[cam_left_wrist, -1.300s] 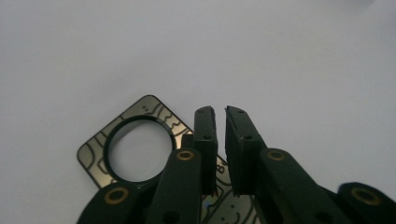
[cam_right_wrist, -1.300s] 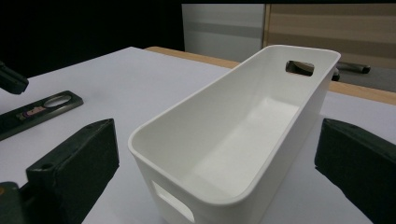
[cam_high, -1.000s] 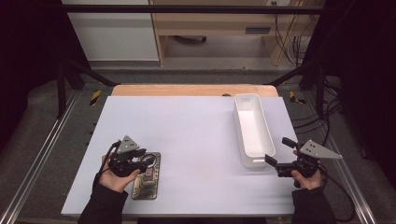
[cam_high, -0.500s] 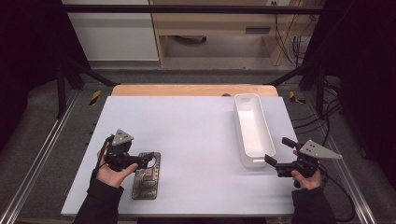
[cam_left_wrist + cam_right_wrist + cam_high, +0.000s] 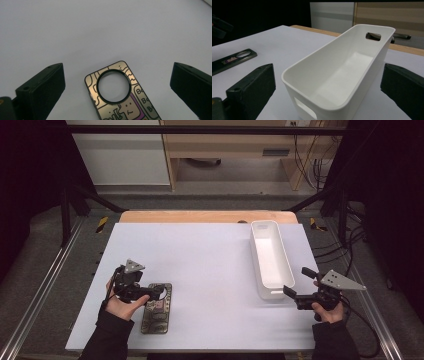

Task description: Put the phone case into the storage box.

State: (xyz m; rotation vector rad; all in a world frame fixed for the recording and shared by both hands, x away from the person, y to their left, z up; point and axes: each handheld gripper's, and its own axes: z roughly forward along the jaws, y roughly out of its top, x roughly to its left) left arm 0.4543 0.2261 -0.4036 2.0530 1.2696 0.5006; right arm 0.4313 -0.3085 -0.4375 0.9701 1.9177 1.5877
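A white table point(image 5: 200, 255) takes up the middle of the high view, with a wooden strip along its far edge. On its right half, toward the upper right of the surface, stands a long white bin point(image 5: 270, 259), empty, with a handle slot in its end wall. In the lower left of the high view lies a flat patterned card point(image 5: 157, 308) with a round hole near one end, flat on the table. The left gripper point(image 5: 150, 293) hovers at the card's far end; its jaws have just been opening and stand wide apart, the card between them but untouched, as the left gripper view shows. The right gripper point(image 5: 295, 284), in the lower right, points at the bin's near end, its jaws spread wide and gripping nothing.
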